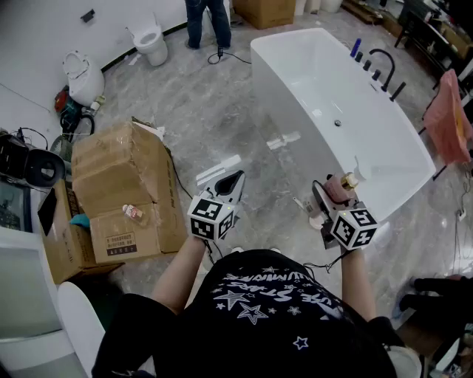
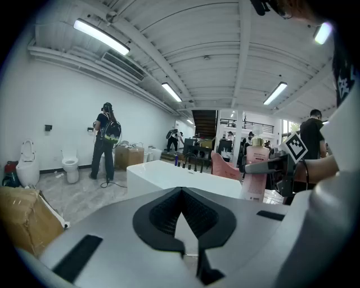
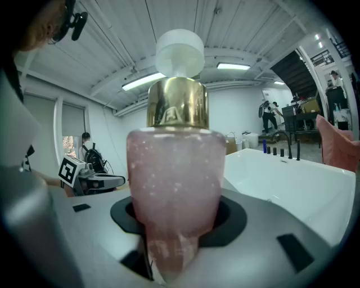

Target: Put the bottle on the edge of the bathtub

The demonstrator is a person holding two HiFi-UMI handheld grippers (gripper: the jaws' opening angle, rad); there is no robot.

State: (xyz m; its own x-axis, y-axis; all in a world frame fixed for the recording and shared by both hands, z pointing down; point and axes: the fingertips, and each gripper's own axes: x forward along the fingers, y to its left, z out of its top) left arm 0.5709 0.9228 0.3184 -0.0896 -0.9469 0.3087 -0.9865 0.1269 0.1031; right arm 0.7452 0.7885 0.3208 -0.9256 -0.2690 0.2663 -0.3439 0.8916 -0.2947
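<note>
My right gripper (image 1: pixel 332 198) is shut on a pink bottle (image 1: pixel 339 187) with a gold collar and a white cap, and holds it upright. The bottle (image 3: pixel 173 174) fills the right gripper view, clamped low on its body between the jaws. The white bathtub (image 1: pixel 281 74) stands just ahead and to the right, its near end close to the bottle. My left gripper (image 1: pixel 230 184) hovers over the floor to the left of the tub, shut with nothing in it. From the left gripper view the bottle (image 2: pixel 255 171) shows to the right, in front of the bathtub (image 2: pixel 169 177).
Crumpled cardboard boxes (image 1: pixel 122 188) sit on the floor at the left, with a small bottle (image 1: pixel 133 214) on them. Black taps (image 1: pixel 380 68) stand at the tub's far side, beside a pink towel (image 1: pixel 449 118). A toilet (image 1: pixel 152 43) and a standing person (image 1: pixel 207 21) are further back.
</note>
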